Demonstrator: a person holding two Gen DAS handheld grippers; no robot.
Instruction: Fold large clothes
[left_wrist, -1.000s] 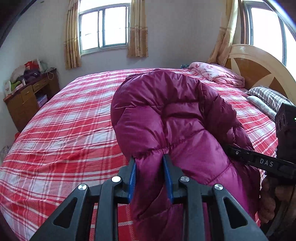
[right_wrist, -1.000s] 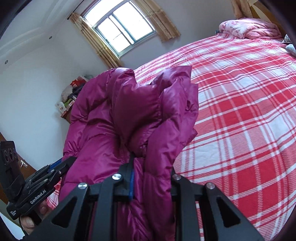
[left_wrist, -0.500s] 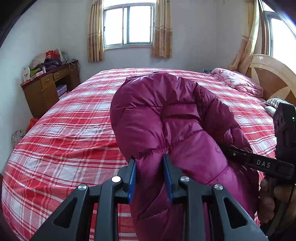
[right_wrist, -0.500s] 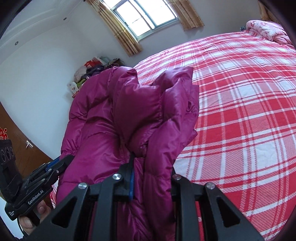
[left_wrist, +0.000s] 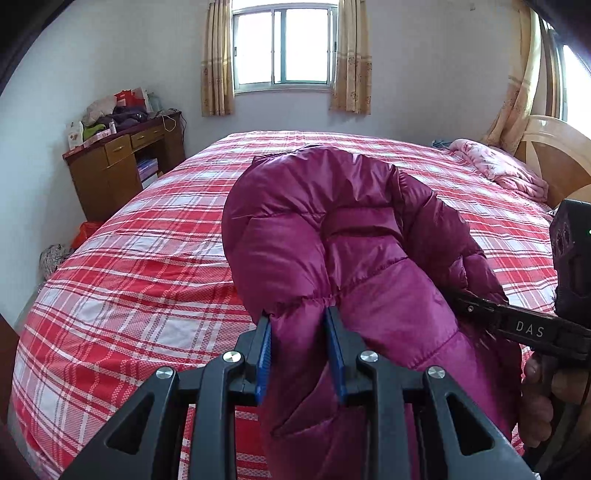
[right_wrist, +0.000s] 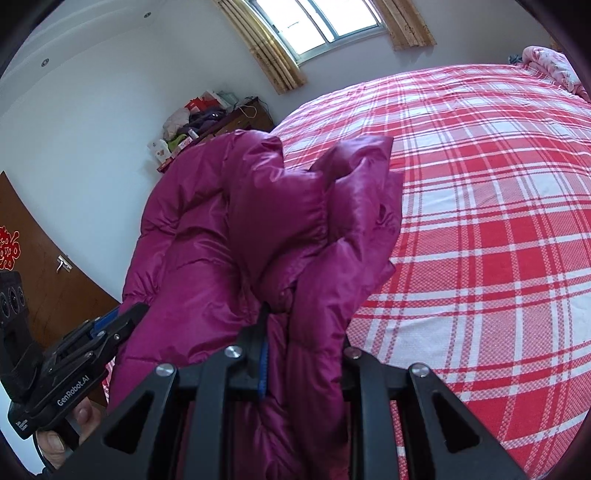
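Left wrist view: my left gripper (left_wrist: 299, 354) clamps a fold of the shiny magenta quilted down jacket (left_wrist: 332, 251), which I hold up above the near part of the red-and-white plaid bedspread (left_wrist: 147, 258). Right wrist view: my right gripper (right_wrist: 299, 350) pinches another bunched part of the jacket (right_wrist: 229, 236). A wooden desk (left_wrist: 110, 166) stands far left under the curtained window (left_wrist: 284, 40).

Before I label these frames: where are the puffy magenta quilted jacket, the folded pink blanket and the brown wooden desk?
puffy magenta quilted jacket (left_wrist: 325, 243), left wrist view, its upper bulge.
folded pink blanket (left_wrist: 498, 170), left wrist view, its middle.
brown wooden desk (left_wrist: 107, 173), left wrist view, its drawer front.
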